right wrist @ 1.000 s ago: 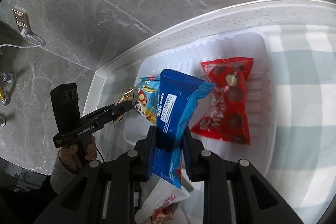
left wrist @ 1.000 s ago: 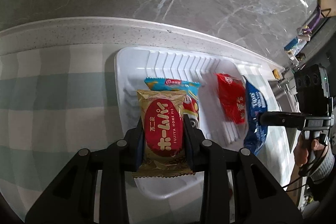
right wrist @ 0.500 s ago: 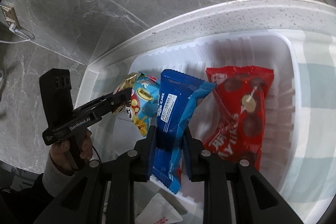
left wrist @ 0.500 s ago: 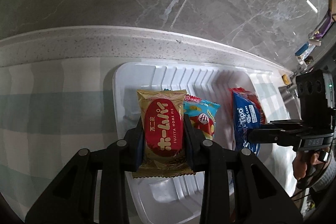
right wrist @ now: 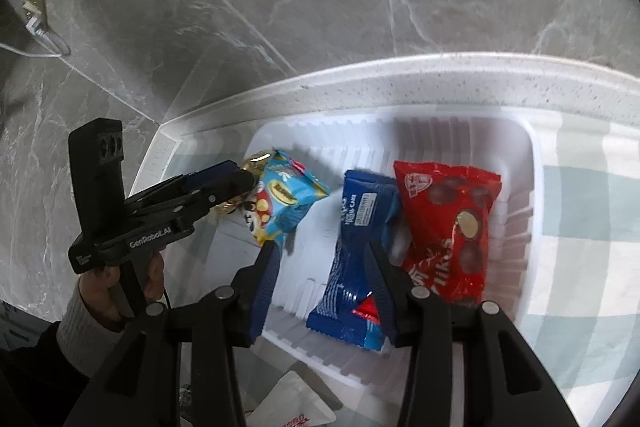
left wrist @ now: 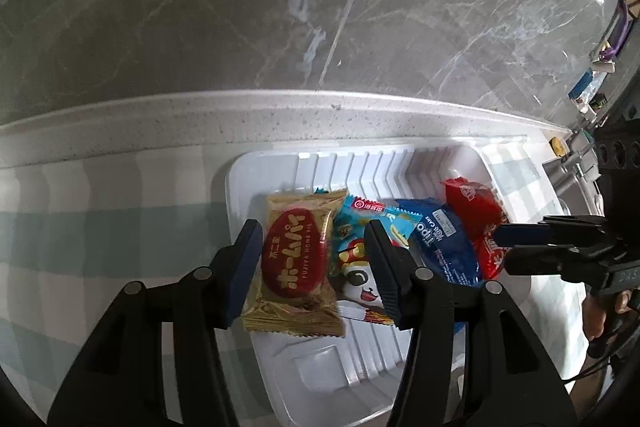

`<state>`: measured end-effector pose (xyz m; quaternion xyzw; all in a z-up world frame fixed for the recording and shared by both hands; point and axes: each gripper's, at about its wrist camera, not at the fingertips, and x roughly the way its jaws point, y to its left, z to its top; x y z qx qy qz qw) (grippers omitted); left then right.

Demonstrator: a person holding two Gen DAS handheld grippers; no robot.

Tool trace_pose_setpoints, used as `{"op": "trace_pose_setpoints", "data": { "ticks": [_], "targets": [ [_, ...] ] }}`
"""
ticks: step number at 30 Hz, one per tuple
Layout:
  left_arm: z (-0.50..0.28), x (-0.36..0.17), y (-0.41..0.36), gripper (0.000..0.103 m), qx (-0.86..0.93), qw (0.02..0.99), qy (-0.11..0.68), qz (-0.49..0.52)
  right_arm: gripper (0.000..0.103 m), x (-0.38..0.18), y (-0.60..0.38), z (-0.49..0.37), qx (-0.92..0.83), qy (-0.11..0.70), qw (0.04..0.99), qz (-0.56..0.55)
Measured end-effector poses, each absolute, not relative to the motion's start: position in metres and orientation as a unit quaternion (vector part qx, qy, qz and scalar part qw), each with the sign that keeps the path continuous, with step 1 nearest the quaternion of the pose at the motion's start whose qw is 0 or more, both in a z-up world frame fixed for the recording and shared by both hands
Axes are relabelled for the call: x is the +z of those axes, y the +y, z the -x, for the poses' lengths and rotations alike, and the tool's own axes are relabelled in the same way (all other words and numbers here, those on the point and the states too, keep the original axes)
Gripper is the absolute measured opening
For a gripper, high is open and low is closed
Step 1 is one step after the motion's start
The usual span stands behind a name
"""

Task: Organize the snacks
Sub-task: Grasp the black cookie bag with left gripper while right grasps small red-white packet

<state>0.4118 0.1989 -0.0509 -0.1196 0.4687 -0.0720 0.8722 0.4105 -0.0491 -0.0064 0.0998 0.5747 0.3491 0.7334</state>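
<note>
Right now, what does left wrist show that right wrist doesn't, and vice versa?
Left wrist only: the gold pie pack's red label, lying in the tray between the open left gripper's fingers.
Right wrist only: a wall socket and a white packet outside the tray.
Both: white tray, light-blue snack, blue Tipo pack, red pack, right gripper open.

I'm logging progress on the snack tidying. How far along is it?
Four packets lie in the white tray: gold, light blue, dark blue, red. Both grippers, left and right, are open, holding nothing. One white packet lies outside.
</note>
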Motion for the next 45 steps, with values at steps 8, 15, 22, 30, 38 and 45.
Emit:
{"op": "trace_pose_setpoints", "data": {
  "ticks": [8, 15, 22, 30, 38, 45],
  "targets": [
    [-0.381, -0.022, 0.194, 0.051, -0.079, 0.880, 0.458, 0.101, 0.049, 0.018, -0.056, -0.380, 0.360, 0.559, 0.742, -0.082],
    [-0.335, -0.007, 0.191, 0.051, -0.091, 0.874, 0.469, 0.088, 0.050, 0.023, -0.069, -0.344, 0.365, 0.568, 0.733, -0.079],
    [-0.284, -0.010, 0.180, 0.051, -0.102, 0.859, 0.494, 0.085, 0.053, 0.015, -0.082, -0.310, 0.359, 0.586, 0.721, -0.092],
    [-0.227, -0.026, 0.173, 0.051, -0.101, 0.838, 0.526, 0.103, 0.053, 0.007, -0.086, -0.271, 0.358, 0.599, 0.710, -0.093],
    [-0.200, -0.038, 0.164, 0.051, -0.102, 0.822, 0.546, 0.123, 0.053, 0.002, -0.083, -0.241, 0.356, 0.603, 0.711, -0.067],
    [-0.186, -0.047, 0.150, 0.051, -0.114, 0.810, 0.561, 0.130, 0.053, -0.009, -0.074, -0.225, 0.357, 0.603, 0.713, -0.032]
  ]
}}
